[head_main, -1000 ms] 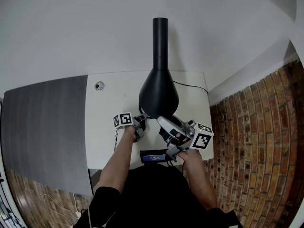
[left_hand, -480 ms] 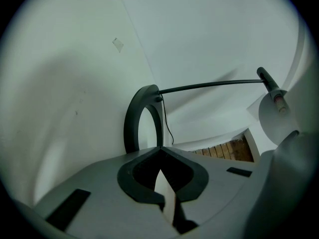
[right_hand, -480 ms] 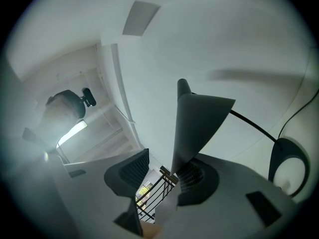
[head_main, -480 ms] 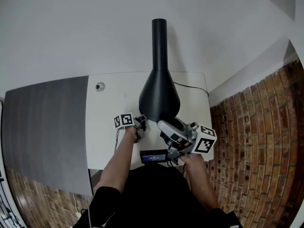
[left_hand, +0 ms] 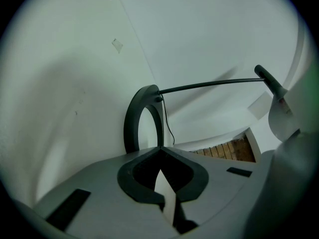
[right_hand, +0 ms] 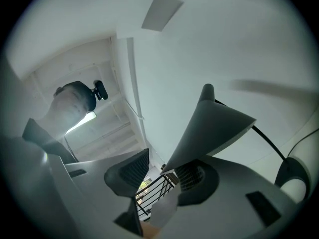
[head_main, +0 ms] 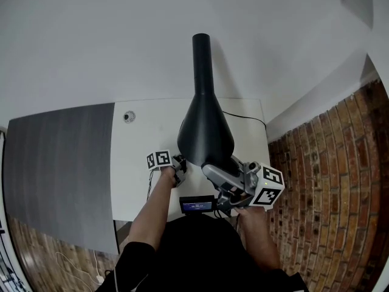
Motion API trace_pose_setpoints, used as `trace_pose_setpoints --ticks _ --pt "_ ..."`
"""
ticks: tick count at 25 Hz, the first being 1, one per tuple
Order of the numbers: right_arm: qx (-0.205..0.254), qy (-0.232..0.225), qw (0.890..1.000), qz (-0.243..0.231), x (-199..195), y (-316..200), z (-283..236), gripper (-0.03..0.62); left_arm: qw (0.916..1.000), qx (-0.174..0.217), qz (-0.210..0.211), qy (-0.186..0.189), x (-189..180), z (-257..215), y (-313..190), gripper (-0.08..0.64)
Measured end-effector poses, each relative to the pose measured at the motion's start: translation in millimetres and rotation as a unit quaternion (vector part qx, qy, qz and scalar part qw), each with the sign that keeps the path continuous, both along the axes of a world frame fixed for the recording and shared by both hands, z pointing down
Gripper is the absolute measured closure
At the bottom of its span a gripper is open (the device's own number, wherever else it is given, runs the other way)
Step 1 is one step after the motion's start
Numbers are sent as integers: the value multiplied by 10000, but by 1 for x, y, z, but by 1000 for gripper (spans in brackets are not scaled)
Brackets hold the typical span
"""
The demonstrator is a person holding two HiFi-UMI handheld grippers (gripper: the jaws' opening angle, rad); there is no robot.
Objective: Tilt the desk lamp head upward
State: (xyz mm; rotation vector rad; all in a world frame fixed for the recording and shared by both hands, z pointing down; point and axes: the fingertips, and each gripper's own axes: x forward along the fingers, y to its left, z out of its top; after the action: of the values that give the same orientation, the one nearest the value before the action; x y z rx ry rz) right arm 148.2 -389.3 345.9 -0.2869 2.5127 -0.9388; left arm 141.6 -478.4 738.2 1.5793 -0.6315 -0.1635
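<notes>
- The lamp head (head_main: pixel 204 132) hangs over the middle of the white desk (head_main: pixel 137 187). In the head view its long axis runs from 6 to 12 o'clock, with the wide mouth toward the person and the narrow neck at 12.
- The right gripper (right_hand: pixel 167 164) sits under the mouth's rim, at about 5 o'clock of the shade. Its jaws are spread wide, and the rim's edge dips between them and seems to rest against one pad (the other stands clear).
- The left gripper (left_hand: pixel 159 151), at 7 o'clock, has its jaws pressed together on nothing. Its tips are just beside the lamp's ring base (left_hand: pixel 130 126).
- The right hand is nearer, so the tilt likely comes from below the rim.
- The shade is a smooth, matt black cone.
</notes>
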Motion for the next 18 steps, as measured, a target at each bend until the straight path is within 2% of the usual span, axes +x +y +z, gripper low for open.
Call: trace_pose_setpoints --ticks 9,18 --pt "311 -31 9995 4 -2 5 -27 426 10000 -3 0 -4 -1 0 1 551" --pt "418 -30 9991 46 -2 5 -37 426 10000 0 4 -4 -1 0 0 551"
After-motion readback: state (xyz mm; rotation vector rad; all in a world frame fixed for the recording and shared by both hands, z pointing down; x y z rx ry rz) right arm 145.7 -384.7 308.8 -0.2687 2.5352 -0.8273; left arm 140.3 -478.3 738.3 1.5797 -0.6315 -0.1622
